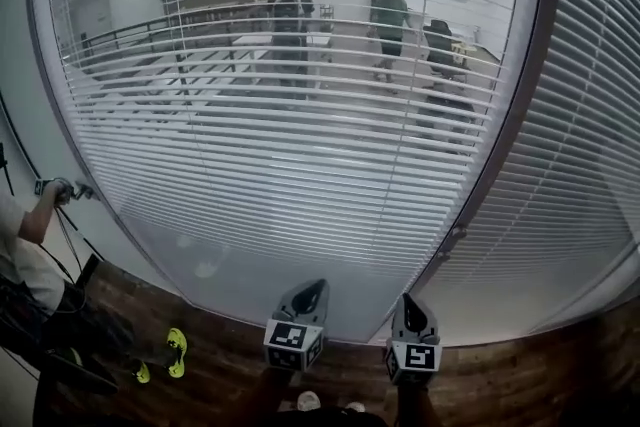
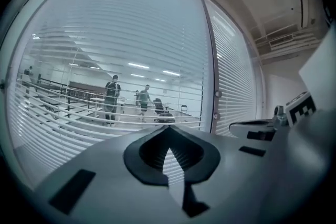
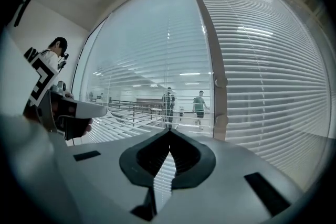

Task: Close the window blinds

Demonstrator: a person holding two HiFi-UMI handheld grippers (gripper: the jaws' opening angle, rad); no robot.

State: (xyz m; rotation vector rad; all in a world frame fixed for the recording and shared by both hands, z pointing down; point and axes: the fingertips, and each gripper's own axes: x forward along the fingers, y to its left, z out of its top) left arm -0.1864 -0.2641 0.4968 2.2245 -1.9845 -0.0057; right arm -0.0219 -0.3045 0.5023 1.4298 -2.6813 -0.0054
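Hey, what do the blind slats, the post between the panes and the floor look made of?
Slats: thin, pale, smooth strips with a soft sheen, probably painted aluminium or plastic.
Post: brown with a dull sheen, likely coated metal, possibly wood.
Floor: brown with plank-like grain, so wood or wood-look laminate.

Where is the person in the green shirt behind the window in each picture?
Head view: the person in the green shirt is near the top, right of the middle.
Left gripper view: small, a little left of the middle.
Right gripper view: small, just right of the middle.
Shared landmark: the dark window post stands to that person's right in every view.
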